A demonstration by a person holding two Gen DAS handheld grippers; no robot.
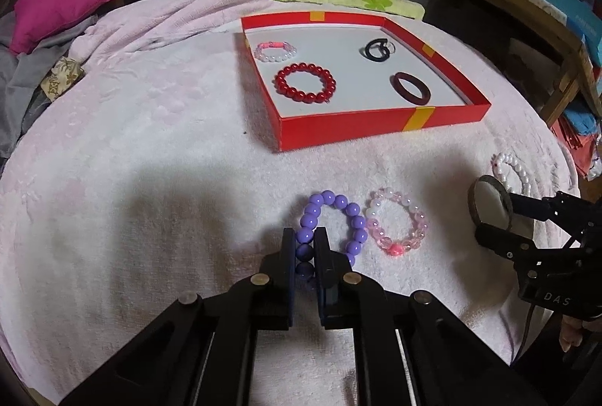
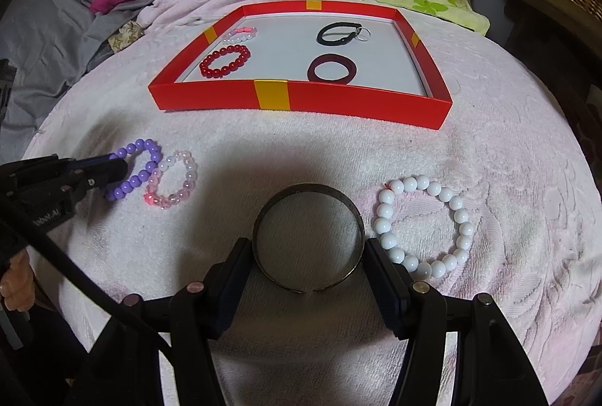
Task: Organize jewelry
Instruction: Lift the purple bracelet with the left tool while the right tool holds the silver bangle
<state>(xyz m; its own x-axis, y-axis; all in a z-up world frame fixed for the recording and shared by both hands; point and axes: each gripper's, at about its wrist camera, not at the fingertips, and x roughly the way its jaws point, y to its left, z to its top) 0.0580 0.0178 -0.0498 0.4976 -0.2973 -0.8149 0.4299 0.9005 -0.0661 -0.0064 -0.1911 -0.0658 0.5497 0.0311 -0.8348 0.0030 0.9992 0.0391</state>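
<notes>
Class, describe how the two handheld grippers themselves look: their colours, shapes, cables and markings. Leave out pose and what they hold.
Both are matte black. The left gripper has two flat rectangular fingers with dark blue pads, angular linkage arms and round silver pivot pins. The right gripper matches it. Seen from the other camera, each body carries pale lettering, and a black cable trails from the left one.

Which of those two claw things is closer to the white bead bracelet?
Right. The right gripper sits just beside the white bead bracelet, around a metal bangle; the left gripper is further off, on the purple bracelet.
</notes>
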